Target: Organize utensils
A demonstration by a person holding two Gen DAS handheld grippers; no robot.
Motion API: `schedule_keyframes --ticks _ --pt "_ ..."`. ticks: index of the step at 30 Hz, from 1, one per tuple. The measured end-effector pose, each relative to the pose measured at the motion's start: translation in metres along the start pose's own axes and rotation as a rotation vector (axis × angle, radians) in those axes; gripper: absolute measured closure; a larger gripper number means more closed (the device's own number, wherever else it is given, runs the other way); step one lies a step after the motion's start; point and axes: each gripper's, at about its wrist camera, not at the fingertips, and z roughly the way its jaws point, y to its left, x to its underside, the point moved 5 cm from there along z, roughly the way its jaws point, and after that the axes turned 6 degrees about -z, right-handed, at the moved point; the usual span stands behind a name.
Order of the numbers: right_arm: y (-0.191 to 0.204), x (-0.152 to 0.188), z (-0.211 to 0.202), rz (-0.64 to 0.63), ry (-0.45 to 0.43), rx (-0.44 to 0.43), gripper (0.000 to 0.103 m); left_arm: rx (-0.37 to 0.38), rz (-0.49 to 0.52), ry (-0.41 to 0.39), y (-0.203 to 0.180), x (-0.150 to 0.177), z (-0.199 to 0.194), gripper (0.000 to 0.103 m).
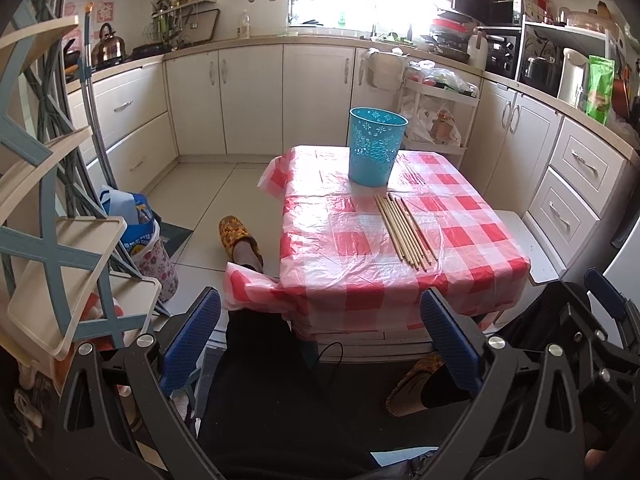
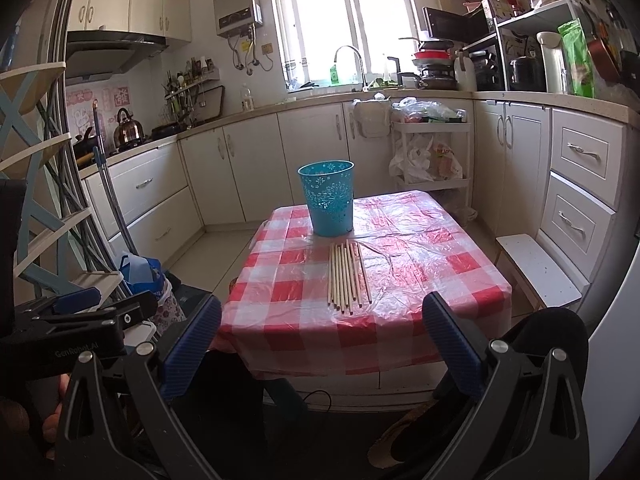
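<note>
Several wooden chopsticks (image 1: 405,232) (image 2: 348,276) lie side by side on the red-and-white checked tablecloth (image 1: 360,280) (image 2: 420,272). Just behind them stands a blue perforated bucket (image 1: 376,146) (image 2: 329,198), upright and seemingly empty. My left gripper (image 1: 320,340) is open, held low before the table's near edge, with nothing between its blue fingers (image 1: 192,344). My right gripper (image 2: 320,344) is open too, also short of the near edge and empty. In the right wrist view the left gripper's body (image 2: 80,320) shows at the left.
A tiered rack (image 1: 60,240) stands close on the left with a blue bag (image 1: 132,220) beside it. A person's slippered feet (image 1: 240,240) rest on the floor under and beside the table. A white stool (image 2: 540,268) sits to the right; cabinets (image 1: 248,100) ring the room.
</note>
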Motion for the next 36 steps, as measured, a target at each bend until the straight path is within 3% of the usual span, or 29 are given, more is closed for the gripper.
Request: schedule_keyframes --ticks 10,22,36 --pt "-0.012 0.004 -0.007 0.045 -0.022 -0.006 0.006 0.005 0.045 0.004 -0.012 0.001 -0.003 0.007" --pt "-0.014 0.008 -0.005 0.049 -0.013 0.0 0.006 -0.029 0.103 -0.068 -0.024 -0.008 -0.009 0.007" --pt "-0.011 0.01 0.005 0.031 0.017 0.004 0.006 -0.02 0.084 -0.047 -0.019 -0.008 0.002 0.007"
